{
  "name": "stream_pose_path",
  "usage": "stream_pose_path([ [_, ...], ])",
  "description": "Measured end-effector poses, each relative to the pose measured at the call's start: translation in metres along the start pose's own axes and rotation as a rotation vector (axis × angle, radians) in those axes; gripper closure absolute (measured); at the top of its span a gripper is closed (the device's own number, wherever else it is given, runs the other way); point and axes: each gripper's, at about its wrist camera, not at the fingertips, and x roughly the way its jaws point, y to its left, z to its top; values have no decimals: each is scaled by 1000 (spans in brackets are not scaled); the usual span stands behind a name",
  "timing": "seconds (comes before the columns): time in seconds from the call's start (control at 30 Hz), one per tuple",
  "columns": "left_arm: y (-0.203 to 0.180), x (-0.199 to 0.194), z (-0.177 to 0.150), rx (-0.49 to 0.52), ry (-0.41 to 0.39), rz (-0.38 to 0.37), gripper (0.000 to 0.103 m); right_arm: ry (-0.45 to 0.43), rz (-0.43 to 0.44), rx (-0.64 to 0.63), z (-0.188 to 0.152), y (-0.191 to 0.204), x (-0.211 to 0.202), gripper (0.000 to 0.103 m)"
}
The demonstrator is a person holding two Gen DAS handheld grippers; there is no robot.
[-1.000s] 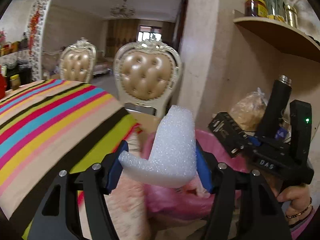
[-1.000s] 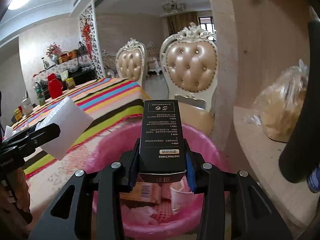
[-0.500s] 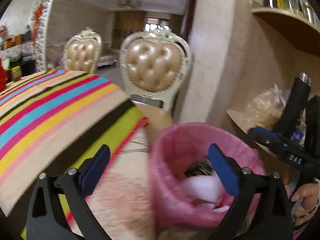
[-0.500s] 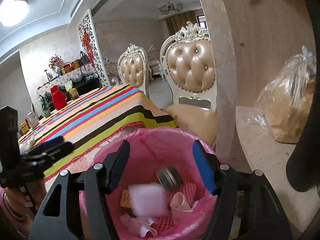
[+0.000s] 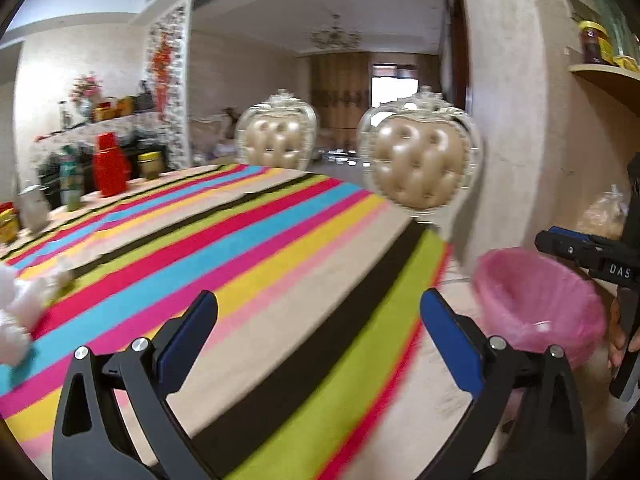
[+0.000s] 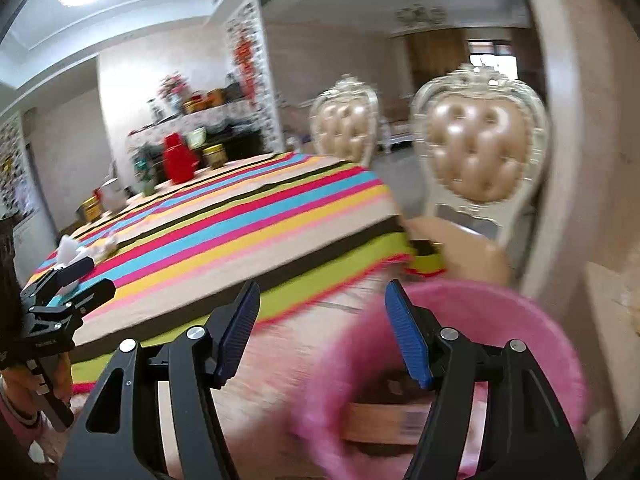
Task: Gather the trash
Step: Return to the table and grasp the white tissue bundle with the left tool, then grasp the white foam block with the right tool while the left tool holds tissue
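Bench cloth (image 5: 248, 248) striped pink, blue, yellow, green and black; bin liner (image 5: 536, 300) pink; claw pads (image 6: 408, 340) blue; chair backs (image 5: 420, 168) tufted tan.

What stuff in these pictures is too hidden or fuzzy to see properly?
- White crumpled trash, left wrist view: blurred, cut off by the left edge.
- Inside of the pink-lined bin, right wrist view: motion blur and the open right gripper cover it; only a tan box shows.
- Jars on the wooden shelf, left wrist view: cut off by the edge.
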Motion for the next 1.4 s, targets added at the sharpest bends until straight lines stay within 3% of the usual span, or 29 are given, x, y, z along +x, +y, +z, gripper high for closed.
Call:
stream_pose_path([
  [0.07,25,-13,-5,-12,0,54,5,13,46,-33,4,29,12,32],
  [0.17,63,-32,-13,-37,-2,134,5,37,111,-101,8,80,30,31],
  [0.4,176,-86,-39,-200,3,349,5,102,266,-216,4,193,76,27],
  [0.53,240,-115,-53,-312,17,462,5,113,328,-274,4,244,95,27],
  [0.7,305,-115,-57,-394,84,581,5,132,397,-297,8,291,122,27],
  [0.93,350,-70,-58,-429,205,599,5,179,414,-308,16,325,160,27],
  [1.03,365,-45,-58,-446,270,562,5,190,414,-326,21,335,173,27],
  [1.13,378,-30,-56,-472,282,538,5,200,416,-340,24,344,186,27],
  [1.2,383,-25,-57,-495,278,500,11,210,418,-345,24,352,195,27],
  [1.27,383,-23,-59,-491,284,434,57,218,422,-351,24,361,205,27],
  [1.3,378,-23,-58,-456,282,429,59,219,423,-353,24,364,209,27],
  [1.33,372,-26,-56,-422,263,425,72,223,426,-353,24,368,214,27],
  [1.4,356,-47,-50,-342,180,447,76,235,438,-339,25,376,224,27],
])
